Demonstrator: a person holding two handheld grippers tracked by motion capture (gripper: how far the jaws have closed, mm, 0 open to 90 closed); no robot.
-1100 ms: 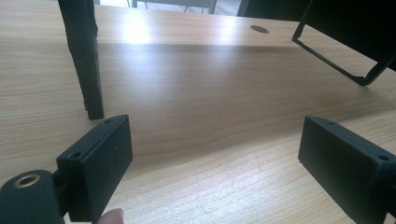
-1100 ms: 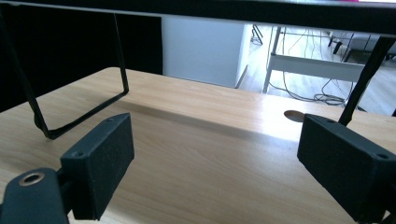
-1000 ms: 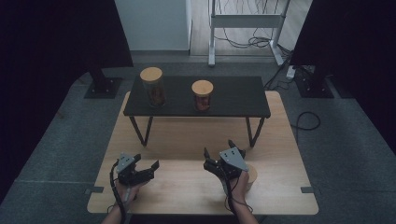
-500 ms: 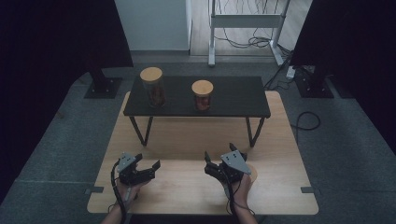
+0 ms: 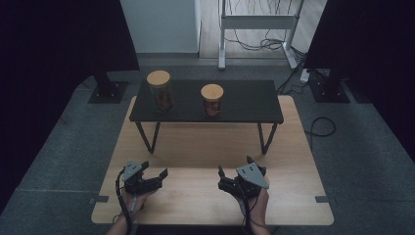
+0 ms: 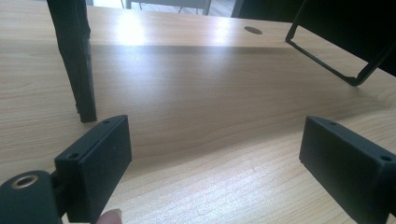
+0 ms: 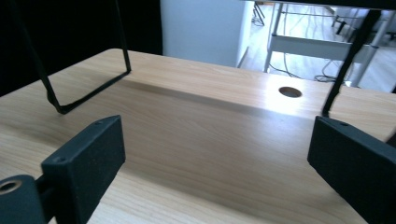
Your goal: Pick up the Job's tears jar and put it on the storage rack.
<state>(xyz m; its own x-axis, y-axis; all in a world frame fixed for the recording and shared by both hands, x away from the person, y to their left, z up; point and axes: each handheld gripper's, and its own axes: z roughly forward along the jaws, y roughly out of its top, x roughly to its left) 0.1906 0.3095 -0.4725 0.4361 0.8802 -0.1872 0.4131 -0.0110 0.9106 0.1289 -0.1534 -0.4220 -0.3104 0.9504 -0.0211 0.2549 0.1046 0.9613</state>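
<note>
Two glass jars with wooden lids stand on a low black bench (image 5: 244,100): a taller jar (image 5: 159,90) at the left and a shorter jar (image 5: 212,99) near the middle. The bench stands on a light wooden table (image 5: 205,142). My left gripper (image 5: 155,168) rests near the table's front left, open, with only bare wood between its jaws (image 6: 215,135). My right gripper (image 5: 235,164) is at the front, right of centre. Its jaws have just been opening and now stand wide with nothing between them (image 7: 217,128). Both grippers are well short of the bench.
The bench's thin black legs rise ahead of each gripper: one leg (image 6: 74,56) in the left gripper view, a wire leg (image 7: 84,95) in the right gripper view. A cable hole (image 7: 290,92) lies in the tabletop. Floor cables (image 5: 320,127) and a white frame (image 5: 254,22) lie beyond.
The right gripper has shifted slightly toward the near edge and its jaws have spread wider. The left gripper has stayed where it was.
</note>
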